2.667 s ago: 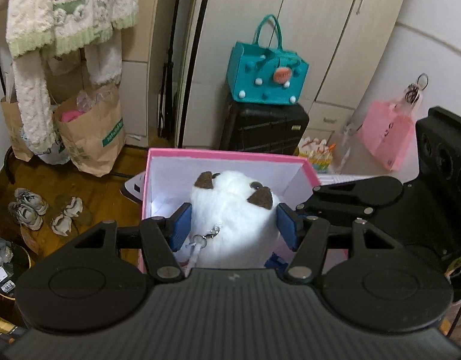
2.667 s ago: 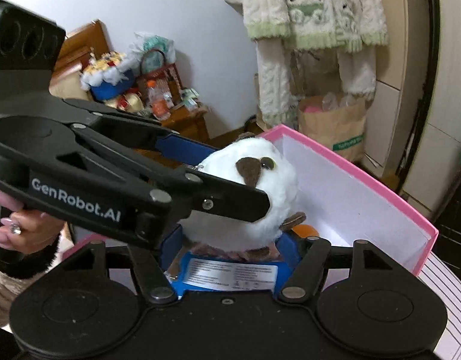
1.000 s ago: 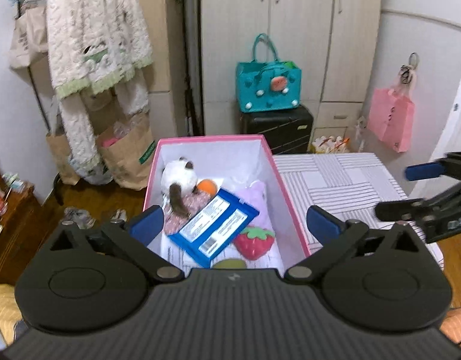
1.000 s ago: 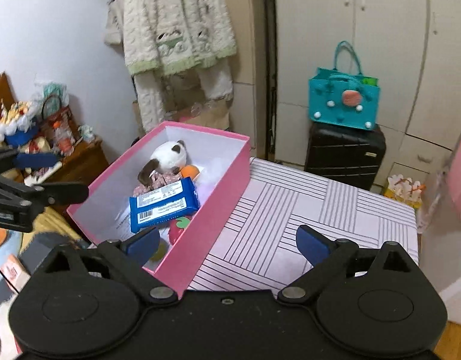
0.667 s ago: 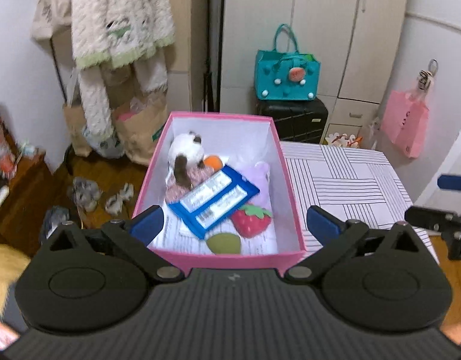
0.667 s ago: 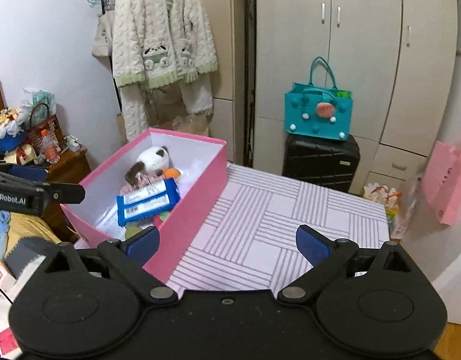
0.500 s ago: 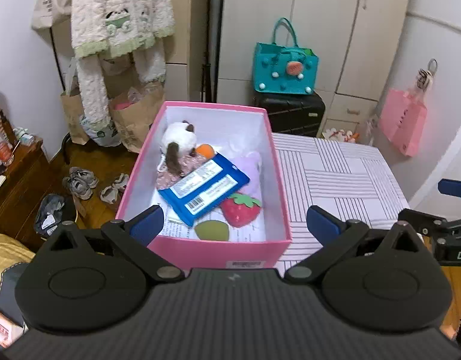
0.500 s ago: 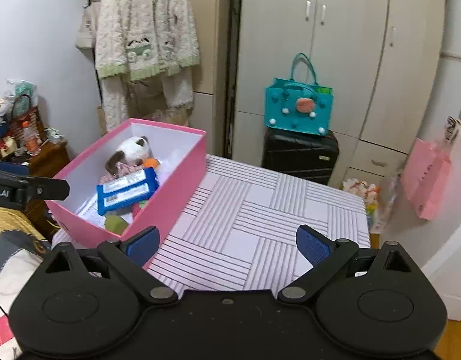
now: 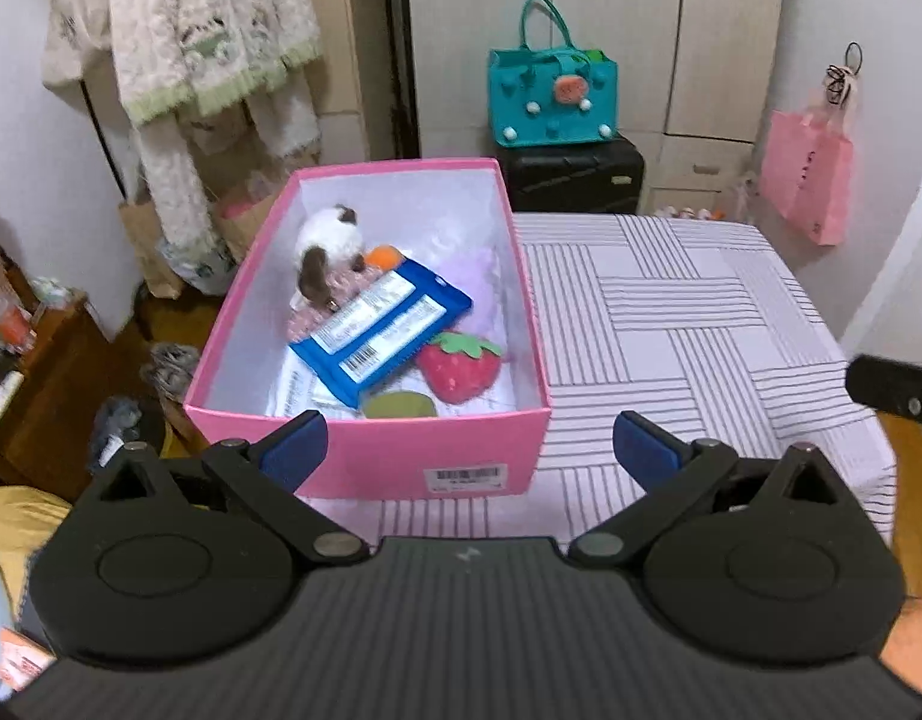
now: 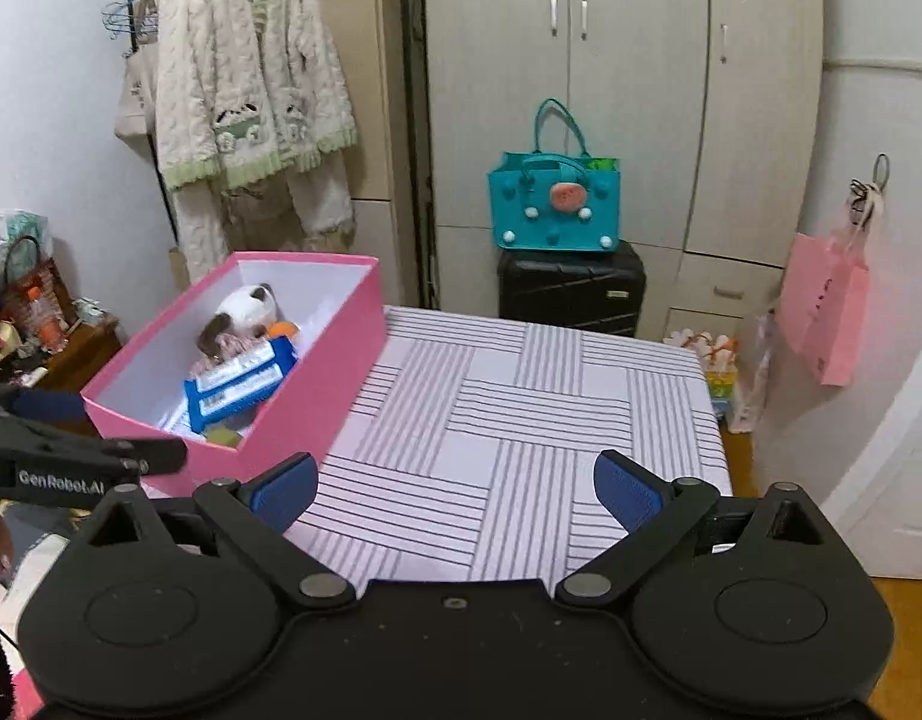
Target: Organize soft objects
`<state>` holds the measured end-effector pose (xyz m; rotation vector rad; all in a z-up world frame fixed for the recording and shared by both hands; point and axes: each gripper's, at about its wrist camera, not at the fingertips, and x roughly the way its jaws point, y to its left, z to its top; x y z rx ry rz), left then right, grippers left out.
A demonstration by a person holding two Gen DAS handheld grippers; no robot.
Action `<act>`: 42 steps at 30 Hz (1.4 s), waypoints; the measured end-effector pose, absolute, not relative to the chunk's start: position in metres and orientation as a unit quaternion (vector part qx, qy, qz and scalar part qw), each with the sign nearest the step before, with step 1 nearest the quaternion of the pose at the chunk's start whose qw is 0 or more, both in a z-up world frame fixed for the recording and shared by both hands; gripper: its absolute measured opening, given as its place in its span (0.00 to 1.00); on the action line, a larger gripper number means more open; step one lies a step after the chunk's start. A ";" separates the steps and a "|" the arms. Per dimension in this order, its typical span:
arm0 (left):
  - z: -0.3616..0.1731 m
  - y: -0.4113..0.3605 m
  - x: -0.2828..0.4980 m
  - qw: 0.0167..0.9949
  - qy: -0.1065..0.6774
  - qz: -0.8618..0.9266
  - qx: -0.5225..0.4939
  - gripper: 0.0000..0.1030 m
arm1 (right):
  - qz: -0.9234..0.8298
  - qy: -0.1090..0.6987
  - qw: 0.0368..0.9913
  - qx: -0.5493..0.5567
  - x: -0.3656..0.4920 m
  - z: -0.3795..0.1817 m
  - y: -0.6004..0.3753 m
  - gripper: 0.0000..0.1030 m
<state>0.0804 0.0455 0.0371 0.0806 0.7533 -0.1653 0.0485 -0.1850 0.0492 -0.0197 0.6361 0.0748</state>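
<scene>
A pink box [image 9: 371, 450] stands on the left part of a striped table [image 9: 688, 330]. In it lie a white and brown plush cat [image 9: 326, 240], a blue packet [image 9: 383, 336], a red strawberry plush [image 9: 458, 366], a green soft piece [image 9: 401, 405] and a purple soft item [image 9: 478, 282]. My left gripper [image 9: 466, 453] is open and empty, in front of the box's near wall. My right gripper [image 10: 455, 486] is open and empty over the table's near edge, right of the box [image 10: 329, 384]. The cat [image 10: 245, 306] and packet [image 10: 239, 381] also show there.
A teal bag [image 10: 553, 204] sits on a black suitcase [image 10: 571, 288] behind the table. A pink bag [image 10: 826, 312] hangs at right. A knit cardigan [image 10: 245, 96] hangs at left. A wooden stand with clutter [image 10: 35, 324] is far left.
Both grippers let go of the plush cat, which now lies in the box, opened wide and pulled back and up away from the box.
</scene>
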 end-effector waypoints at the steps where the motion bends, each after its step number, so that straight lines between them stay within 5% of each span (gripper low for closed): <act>1: 0.037 0.044 0.079 0.928 0.362 -0.076 0.045 1.00 | 0.035 0.312 0.949 -0.008 0.047 0.048 -0.186 0.97; 42: 0.023 0.032 0.049 0.957 0.278 -0.055 0.058 1.00 | -0.024 0.236 0.971 -0.023 0.021 0.022 -0.177 0.97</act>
